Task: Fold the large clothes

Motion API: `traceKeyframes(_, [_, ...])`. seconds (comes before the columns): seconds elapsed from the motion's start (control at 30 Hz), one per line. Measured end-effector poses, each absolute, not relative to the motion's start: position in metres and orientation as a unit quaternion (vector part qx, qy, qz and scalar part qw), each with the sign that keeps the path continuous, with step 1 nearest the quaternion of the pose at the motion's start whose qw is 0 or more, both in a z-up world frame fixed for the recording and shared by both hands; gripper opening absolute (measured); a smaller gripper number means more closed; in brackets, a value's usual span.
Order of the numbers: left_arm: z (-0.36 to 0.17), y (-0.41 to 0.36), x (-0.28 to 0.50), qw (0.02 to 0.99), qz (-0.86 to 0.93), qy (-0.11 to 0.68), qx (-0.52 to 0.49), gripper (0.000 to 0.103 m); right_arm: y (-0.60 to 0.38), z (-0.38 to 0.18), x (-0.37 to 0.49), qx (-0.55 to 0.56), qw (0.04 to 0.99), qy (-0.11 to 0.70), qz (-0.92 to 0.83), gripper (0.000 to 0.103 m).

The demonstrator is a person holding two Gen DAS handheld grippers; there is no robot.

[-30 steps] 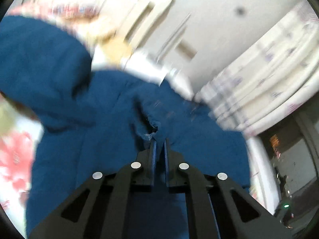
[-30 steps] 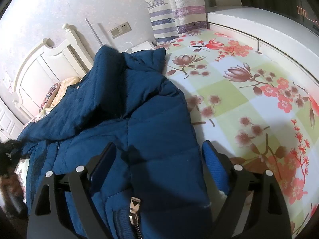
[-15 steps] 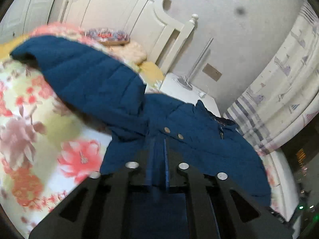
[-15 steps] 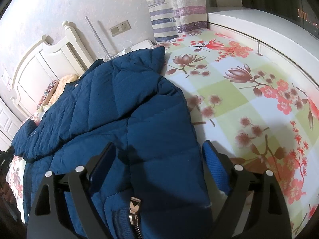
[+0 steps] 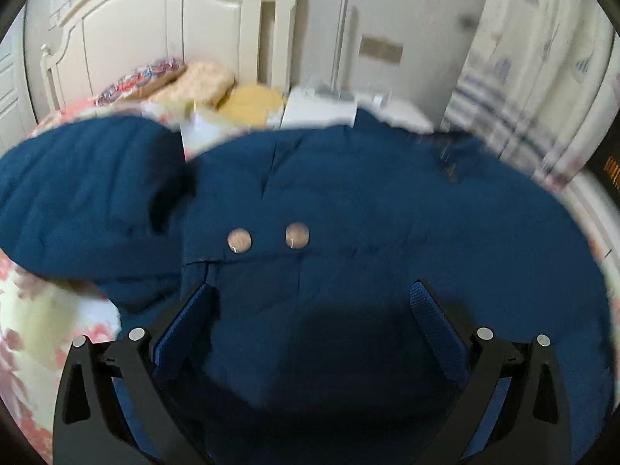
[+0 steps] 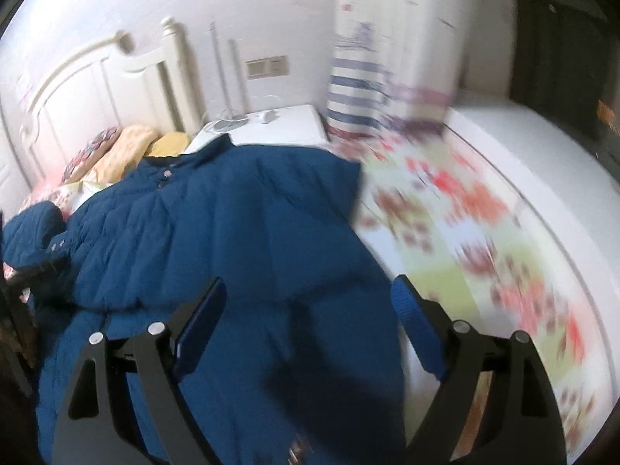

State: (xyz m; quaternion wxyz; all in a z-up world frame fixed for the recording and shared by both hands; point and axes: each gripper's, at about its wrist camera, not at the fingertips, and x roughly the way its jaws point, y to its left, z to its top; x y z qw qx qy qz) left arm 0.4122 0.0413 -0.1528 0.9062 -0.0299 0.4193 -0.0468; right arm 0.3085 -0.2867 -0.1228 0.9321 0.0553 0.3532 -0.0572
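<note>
Bed surface with the floral-print sheet [image 6: 484, 232] lies bare to the right of the dark blue quilted padded jacket [image 6: 240, 240], up to the white ledge [image 6: 542, 162]. Jacket lies spread on the bed, one sleeve [image 5: 77, 193] bunched at left, two metal snaps [image 5: 267, 237] showing. Left hand-held gripper [image 5: 310, 310]: jaws opening, over the fabric, not pinching it. Right hand-held gripper [image 6: 310, 302]: jaws apart above the jacket.

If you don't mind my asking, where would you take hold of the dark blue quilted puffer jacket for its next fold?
Probably the dark blue quilted puffer jacket by its free side edge along the floral bedsheet, coming from that side. The edge lies exposed and fairly straight, while the middle is one broad, puffy panel offering no rim to pinch.
</note>
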Motion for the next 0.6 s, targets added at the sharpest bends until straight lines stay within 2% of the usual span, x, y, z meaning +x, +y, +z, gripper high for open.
traceKeyframes(0.17, [-0.154, 0.035, 0.412, 0.904, -0.035, 0.426, -0.008, 0.098, -0.262, -0.135, 0.376, 0.019, 0.921, 0.389, -0.019, 0.088])
traceKeyframes(0.27, [-0.155, 0.034, 0.411, 0.904, -0.035, 0.427, -0.010, 0.098, -0.257, -0.177, 0.401, -0.005, 0.885, 0.464, -0.030, 0.095])
traceKeyframes(0.4, [-0.155, 0.035, 0.412, 0.903, -0.036, 0.428, -0.012, 0.098, -0.263, -0.164, 0.402, 0.004, 0.880, 0.475, -0.029, 0.094])
traceKeyframes(0.6, [-0.155, 0.033, 0.411, 0.902, -0.034, 0.430, -0.008, 0.098, -0.257, -0.114, 0.431, 0.004, 0.921, 0.388, -0.042, 0.082])
